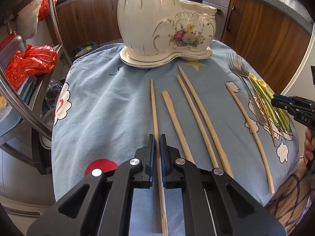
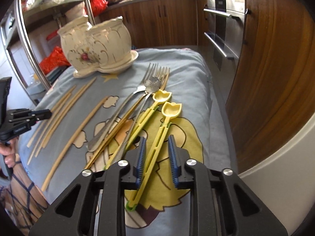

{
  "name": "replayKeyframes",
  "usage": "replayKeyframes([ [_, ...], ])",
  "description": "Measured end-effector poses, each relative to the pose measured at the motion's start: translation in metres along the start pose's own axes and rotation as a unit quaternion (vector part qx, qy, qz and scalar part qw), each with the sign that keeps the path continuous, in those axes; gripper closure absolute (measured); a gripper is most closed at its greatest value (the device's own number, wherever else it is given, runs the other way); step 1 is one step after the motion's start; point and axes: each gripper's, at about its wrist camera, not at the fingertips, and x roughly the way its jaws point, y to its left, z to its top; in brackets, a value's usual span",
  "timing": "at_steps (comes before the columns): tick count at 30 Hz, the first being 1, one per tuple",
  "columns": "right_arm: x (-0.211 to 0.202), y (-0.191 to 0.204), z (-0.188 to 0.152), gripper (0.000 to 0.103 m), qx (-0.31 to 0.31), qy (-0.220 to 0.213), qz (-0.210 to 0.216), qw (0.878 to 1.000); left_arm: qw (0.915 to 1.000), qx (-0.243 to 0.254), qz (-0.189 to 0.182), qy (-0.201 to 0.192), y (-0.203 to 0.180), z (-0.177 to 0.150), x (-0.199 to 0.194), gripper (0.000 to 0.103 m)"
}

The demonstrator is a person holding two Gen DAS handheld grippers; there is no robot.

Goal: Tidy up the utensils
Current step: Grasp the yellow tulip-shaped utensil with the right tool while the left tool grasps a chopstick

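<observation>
Utensils lie spread across the blue cartoon-print cloth (image 1: 102,106) in front of me, with the cream ceramic holder (image 1: 157,19) standing on its saucer at the far end. Five bamboo chopsticks (image 1: 198,114) rest roughly parallel on the cloth, pointing toward the holder. My left gripper (image 1: 157,137) sits low over the leftmost chopstick (image 1: 154,108); its blue-padded fingers flank the stick with only a narrow gap on each side, and I cannot tell whether the pads actually touch it. The stick runs back between the fingers and under the tool body.

To the right of the chopsticks, a pile of cutlery fans out: two steel forks (image 2: 151,72), a flower-shaped metal spoon (image 2: 152,82), thin gold-coloured sticks (image 2: 122,122) and two yellow tulip-headed plastic spoons. My right gripper (image 2: 157,139) is spread wide above the cloth, its fingers on either side of the handle of the nearer yellow spoon (image 2: 169,114), holding nothing; the left finger looks close to the handle, the right one clearly apart. The second yellow spoon (image 2: 160,98) lies just beside it, partly across the fork handles.

Wooden kitchen cabinets (image 2: 275,68) and a steel oven (image 2: 224,29) stand behind the table.
</observation>
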Motion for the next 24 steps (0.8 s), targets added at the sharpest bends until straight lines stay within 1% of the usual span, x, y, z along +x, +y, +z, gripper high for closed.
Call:
replayKeyframes([
  [3,0.005,0.0,0.011,0.083,-0.016,0.035,0.002,0.999,0.9994,0.026,-0.002,0.024,-0.001,0.006,0.002,0.097],
  [7,0.016,0.003,0.032,0.082,-0.048,0.111,0.003,0.993,0.9948,0.069,-0.003,0.074,-0.006,0.021,0.01,0.097],
  [8,0.02,0.003,0.038,0.082,-0.054,0.133,0.004,0.99,0.9932,0.075,-0.006,0.09,-0.005,0.026,0.012,0.096],
  [11,0.026,0.006,0.045,0.082,-0.064,0.171,0.003,0.983,0.988,0.083,-0.012,0.13,-0.004,0.038,0.019,0.095],
  [14,0.031,0.01,0.049,0.082,-0.068,0.196,-0.004,0.978,0.9829,0.088,-0.018,0.161,-0.003,0.045,0.025,0.095],
  [17,0.035,0.008,0.056,0.083,-0.051,0.213,-0.002,0.976,0.9777,0.093,-0.028,0.186,-0.001,0.052,0.029,0.095],
  [19,0.035,0.004,0.057,0.085,-0.029,0.214,0.001,0.976,0.9757,0.089,-0.038,0.196,0.003,0.054,0.031,0.095],
  [21,0.032,-0.003,0.055,0.091,0.0,0.205,0.014,0.979,0.9761,0.082,-0.046,0.196,0.007,0.057,0.032,0.095],
  [24,0.024,-0.017,0.047,0.092,0.042,0.182,0.046,0.981,0.9784,0.069,-0.059,0.185,0.018,0.056,0.029,0.097],
])
